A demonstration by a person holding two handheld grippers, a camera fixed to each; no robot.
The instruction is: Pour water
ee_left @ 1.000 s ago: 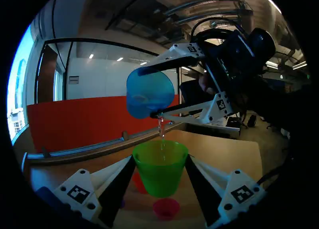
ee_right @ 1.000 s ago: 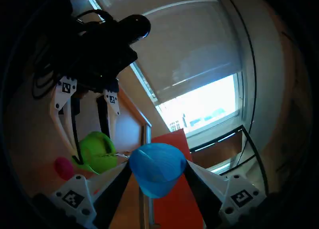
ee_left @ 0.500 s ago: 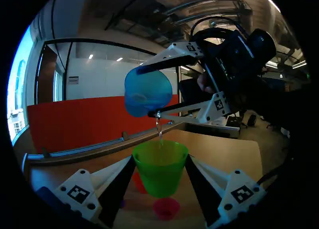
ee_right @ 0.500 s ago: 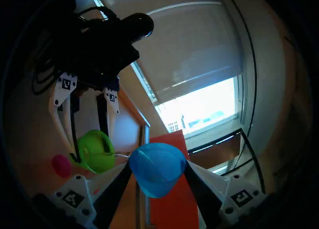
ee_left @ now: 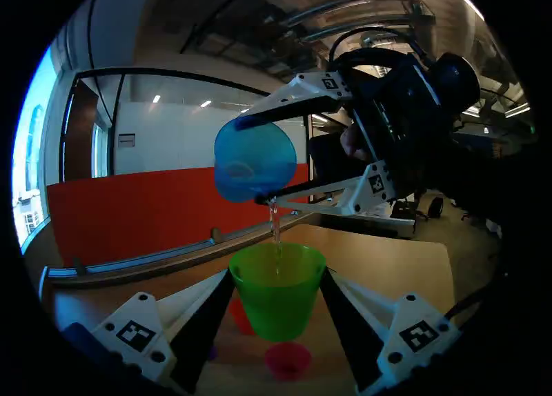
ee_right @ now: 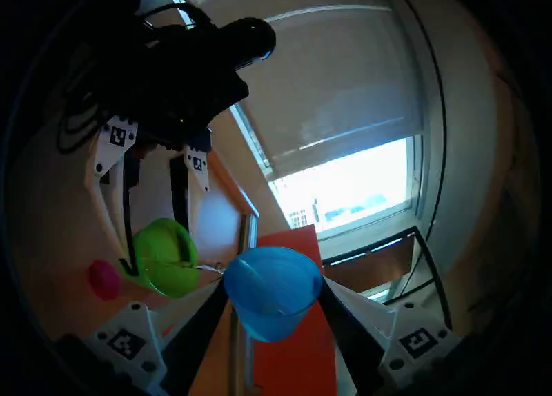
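we log the left claw (ee_left: 276,280) clenched on an upright green plastic cup (ee_left: 277,310) over the wooden surface (ee_left: 386,265). the right claw (ee_right: 272,289) grips a tilted blue translucent plastic cup (ee_left: 254,161) just above it. a thin water stream (ee_left: 274,223) falls into the green cup. a small pink cup (ee_left: 288,360) sits on the surface below.

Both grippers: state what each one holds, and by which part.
The left gripper holds the green cup, with its fingers on opposite sides of the cup's wall. The right gripper holds the blue cup the same way.
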